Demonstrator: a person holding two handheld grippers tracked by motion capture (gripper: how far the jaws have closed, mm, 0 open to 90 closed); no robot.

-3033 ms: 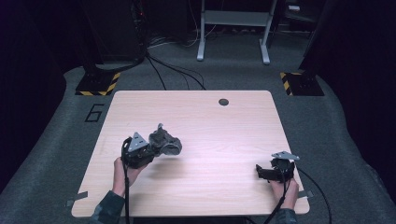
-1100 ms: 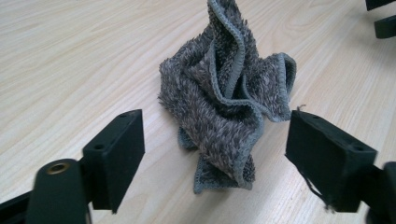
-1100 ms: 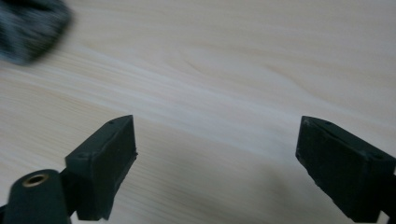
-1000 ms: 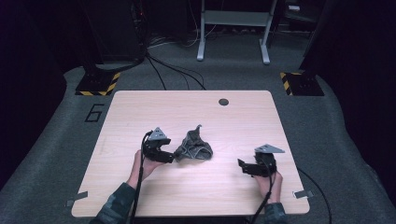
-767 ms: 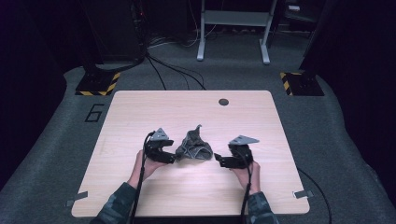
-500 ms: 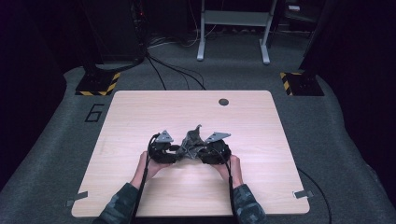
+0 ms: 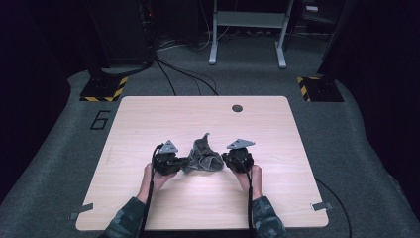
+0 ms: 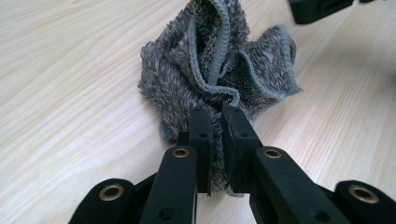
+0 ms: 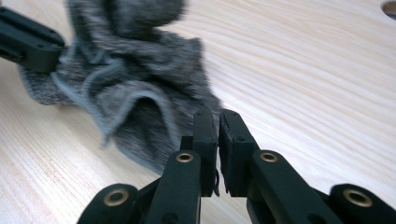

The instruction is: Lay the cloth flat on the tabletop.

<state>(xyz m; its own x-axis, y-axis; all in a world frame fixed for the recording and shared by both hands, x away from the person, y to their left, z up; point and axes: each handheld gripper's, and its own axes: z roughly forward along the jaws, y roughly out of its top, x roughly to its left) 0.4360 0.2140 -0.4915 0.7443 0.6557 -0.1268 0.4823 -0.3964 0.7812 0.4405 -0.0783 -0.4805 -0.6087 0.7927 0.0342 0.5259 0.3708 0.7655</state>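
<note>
A crumpled grey terry cloth lies on the wooden table, a little nearer than its middle. My left gripper lies at the cloth's left side. Its jaws have just been closing and now pinch a fold of the cloth between the pads. My right gripper lies at the cloth's right side. Its jaws have also just closed, and they stand together at the near edge of the cloth, with only a thin bit of it between them. Each gripper view shows the other gripper beyond the cloth: right gripper, left gripper.
A round cable hole sits near the table's far edge. On the floor behind the table are yellow-and-black striped bases, cables and the legs of a white stand. Two bits of tape mark the near corners.
My right gripper has slid left across the table to the cloth's right side. Both grippers' jaws have closed onto the cloth. The left hand has stayed put.
</note>
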